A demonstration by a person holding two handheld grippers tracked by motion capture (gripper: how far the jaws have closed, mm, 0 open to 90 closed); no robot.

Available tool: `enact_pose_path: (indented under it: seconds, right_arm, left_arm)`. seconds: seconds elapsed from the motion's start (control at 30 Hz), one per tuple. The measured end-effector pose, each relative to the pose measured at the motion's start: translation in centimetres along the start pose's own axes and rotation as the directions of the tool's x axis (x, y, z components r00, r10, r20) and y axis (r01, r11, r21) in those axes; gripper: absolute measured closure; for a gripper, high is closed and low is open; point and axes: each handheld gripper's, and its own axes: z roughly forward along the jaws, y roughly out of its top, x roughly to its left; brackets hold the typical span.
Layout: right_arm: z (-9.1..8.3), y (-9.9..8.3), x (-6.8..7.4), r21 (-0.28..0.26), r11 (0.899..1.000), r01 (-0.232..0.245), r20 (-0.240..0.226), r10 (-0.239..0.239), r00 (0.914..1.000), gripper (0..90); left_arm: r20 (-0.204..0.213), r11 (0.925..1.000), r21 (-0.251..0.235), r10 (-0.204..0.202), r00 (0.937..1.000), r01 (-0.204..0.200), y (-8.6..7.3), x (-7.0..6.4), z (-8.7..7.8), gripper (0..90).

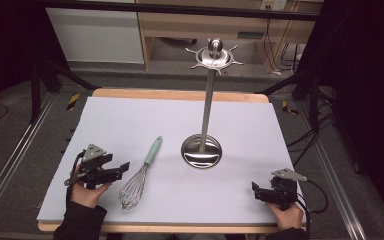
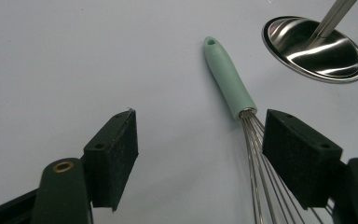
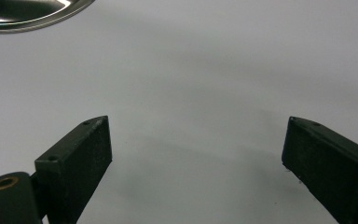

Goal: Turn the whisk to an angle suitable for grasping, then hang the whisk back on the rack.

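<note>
A whisk [image 1: 139, 176] with a mint-green handle [image 2: 227, 79] and steel wires lies flat on the white table cover, left of centre. A steel utensil stand [image 1: 207, 102] rises upright from a round base [image 1: 201, 151] [image 2: 315, 48], with hooks around its top. My left gripper [image 1: 122, 168] [image 2: 200, 149] is open just left of the whisk's wires, its right jaw over them, holding nothing. At the front right my right gripper [image 1: 254, 189] [image 3: 196, 154] rests open over bare cover, with the rim of the stand's base [image 3: 28, 16] at that view's top left.
The white cover [image 1: 130, 125] lies over a wooden table whose edge [image 1: 180, 94] shows at the back. Beyond it are a wooden shelf unit, cables on the floor and dark frame legs at both sides.
</note>
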Motion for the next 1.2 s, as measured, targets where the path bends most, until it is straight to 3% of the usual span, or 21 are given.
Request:
enact_pose_path:
  seconds: [0.5,0.87,1.2]
  right_arm:
    - [0.0,0.0,0.0,0.000,1.000,0.015,0.000,-0.015,0.9999,8.8]
    - [0.0,-0.1,0.1,0.003,1.000,0.010,0.003,-0.010,0.9999,8.8]
    - [0.0,-0.1,0.1,0.001,1.000,0.017,-0.002,-0.017,0.9999,8.8]
  left_arm:
    - [0.018,0.9995,0.023,0.021,0.9996,-0.021,1.5,-1.3,0.3,24.9]
    - [0.037,0.9968,0.041,0.067,0.9971,-0.069,2.9,-2.4,1.0,24.8]
    - [0.062,0.9964,0.052,0.064,0.9960,-0.067,3.7,-3.0,1.3,26.4]
